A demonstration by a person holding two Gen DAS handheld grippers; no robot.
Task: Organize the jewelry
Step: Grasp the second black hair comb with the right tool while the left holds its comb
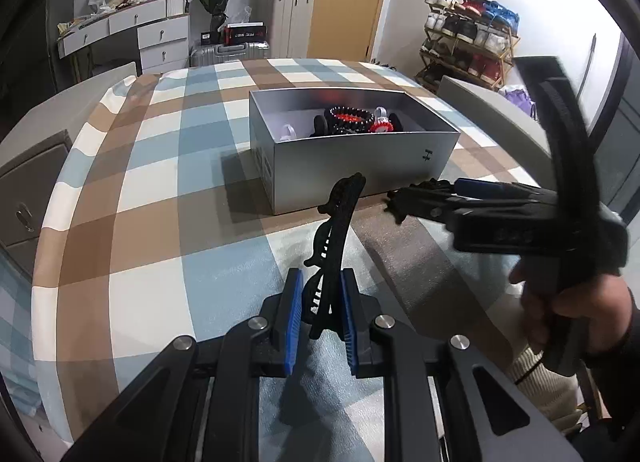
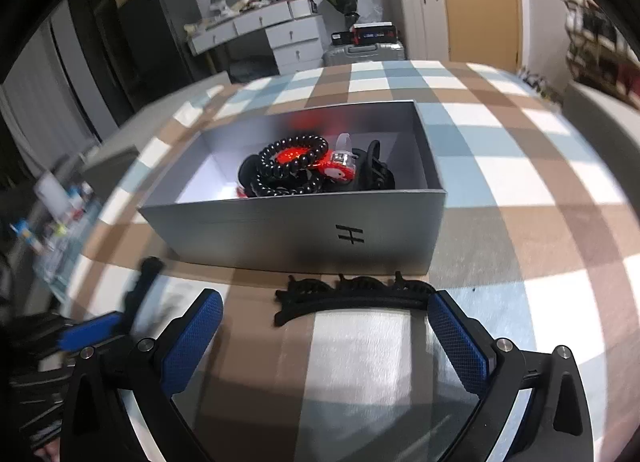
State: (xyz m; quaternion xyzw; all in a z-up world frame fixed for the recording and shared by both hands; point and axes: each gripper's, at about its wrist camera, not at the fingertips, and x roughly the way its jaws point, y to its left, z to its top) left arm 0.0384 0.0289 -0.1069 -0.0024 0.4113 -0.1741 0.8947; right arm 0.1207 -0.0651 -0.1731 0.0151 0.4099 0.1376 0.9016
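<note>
A silver box [image 1: 352,166] stands on the checked tablecloth and holds a black spiral bracelet [image 1: 348,118], red and white pieces and other dark items. My left gripper [image 1: 320,302] is shut on a black curved hair clip [image 1: 336,238], held upright in front of the box. In the right wrist view, my right gripper [image 2: 326,322] is open, and a second black curved hair clip [image 2: 352,294] lies across in front of it, its end against the right pad [image 2: 456,342]. The box [image 2: 296,234] is just beyond. The right gripper also shows in the left wrist view [image 1: 400,202].
The checked cloth [image 1: 160,166] covers the table. Behind it are a white dresser [image 1: 132,34], suitcases [image 1: 288,18], a wooden door and a shoe rack [image 1: 468,38]. A white chair or panel [image 1: 492,110] stands at the table's right.
</note>
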